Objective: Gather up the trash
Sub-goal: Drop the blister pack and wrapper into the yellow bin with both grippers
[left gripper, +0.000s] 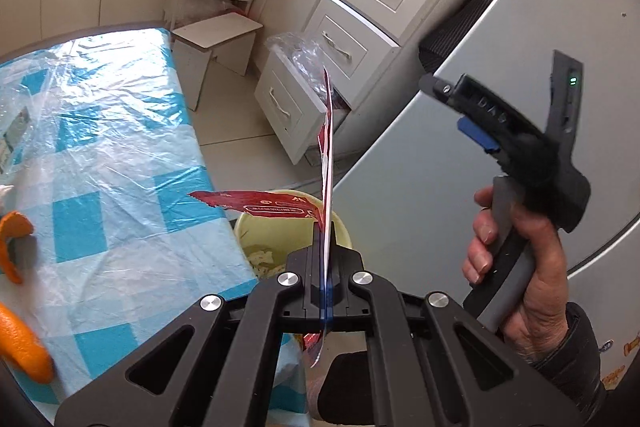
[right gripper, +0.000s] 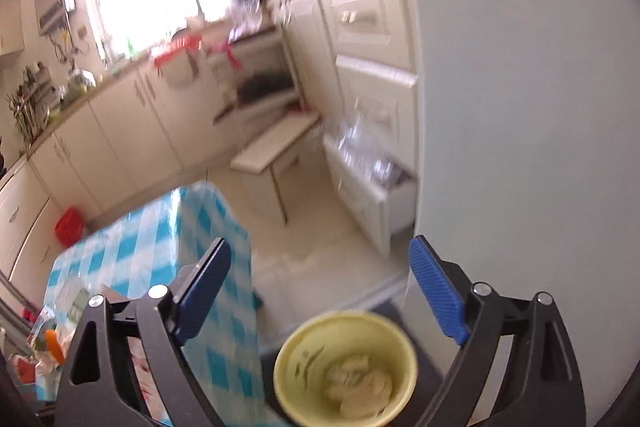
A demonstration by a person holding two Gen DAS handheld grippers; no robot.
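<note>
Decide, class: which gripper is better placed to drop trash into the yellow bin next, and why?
Left. The left gripper is shut on the red wrapper and sits just above the yellow bin. The right gripper is open and empty, so it has nothing to drop.

My left gripper (left gripper: 325, 247) pinched a torn red wrapper (left gripper: 326, 147) above the yellow bin (left gripper: 256, 231), beside the checked table (left gripper: 120, 155).
</note>
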